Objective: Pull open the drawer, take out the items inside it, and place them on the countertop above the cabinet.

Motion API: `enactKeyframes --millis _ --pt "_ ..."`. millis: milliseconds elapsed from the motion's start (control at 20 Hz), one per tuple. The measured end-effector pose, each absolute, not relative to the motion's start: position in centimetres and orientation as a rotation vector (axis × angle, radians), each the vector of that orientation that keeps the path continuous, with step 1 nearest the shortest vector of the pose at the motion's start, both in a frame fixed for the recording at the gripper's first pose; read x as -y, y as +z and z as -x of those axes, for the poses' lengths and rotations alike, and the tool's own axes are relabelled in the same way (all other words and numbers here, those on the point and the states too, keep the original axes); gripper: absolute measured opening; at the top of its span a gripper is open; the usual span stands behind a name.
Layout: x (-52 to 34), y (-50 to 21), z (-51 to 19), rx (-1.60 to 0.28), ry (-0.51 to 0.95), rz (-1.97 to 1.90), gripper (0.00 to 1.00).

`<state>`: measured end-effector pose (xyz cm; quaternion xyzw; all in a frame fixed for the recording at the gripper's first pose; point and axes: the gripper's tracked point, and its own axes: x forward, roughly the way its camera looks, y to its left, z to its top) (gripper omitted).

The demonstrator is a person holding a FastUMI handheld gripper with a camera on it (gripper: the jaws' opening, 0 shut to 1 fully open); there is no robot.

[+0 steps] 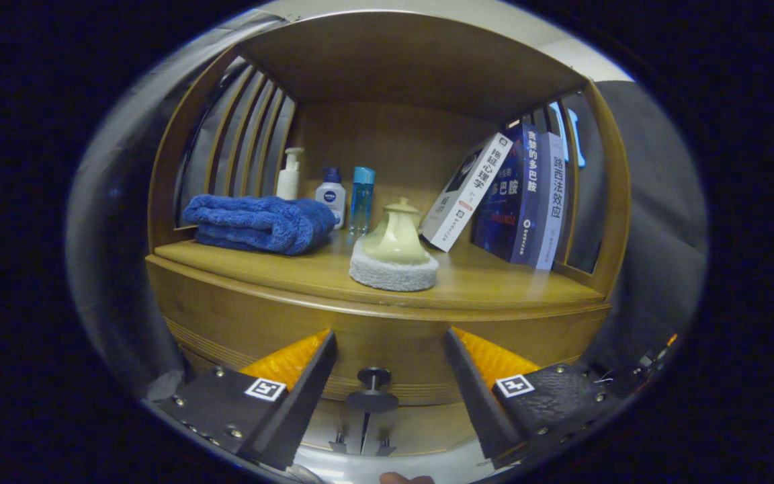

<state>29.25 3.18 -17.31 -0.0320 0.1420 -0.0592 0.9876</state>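
Observation:
A wooden cabinet fills the view, its closed drawer front (246,326) curving under the countertop (488,279). A dark round knob (373,378) sticks out from the drawer, directly between my fingers. My gripper (387,343) is open, its fingers wide apart on either side of the knob and touching nothing. What lies inside the drawer is hidden.
On the countertop sit a folded blue towel (259,223), a pump bottle (289,175), a small white bottle (331,195), a blue bottle (361,198), a pale green teapot (397,236) on a white pad (394,274), and three leaning books (514,195). Slatted side walls and a wooden top enclose the shelf.

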Motion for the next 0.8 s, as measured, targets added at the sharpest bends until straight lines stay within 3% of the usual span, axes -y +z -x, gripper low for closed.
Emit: enactKeyframes --millis 800 --pt "-2.8 -15.3 -28.5 -0.255 -0.124 0.003 0.97"
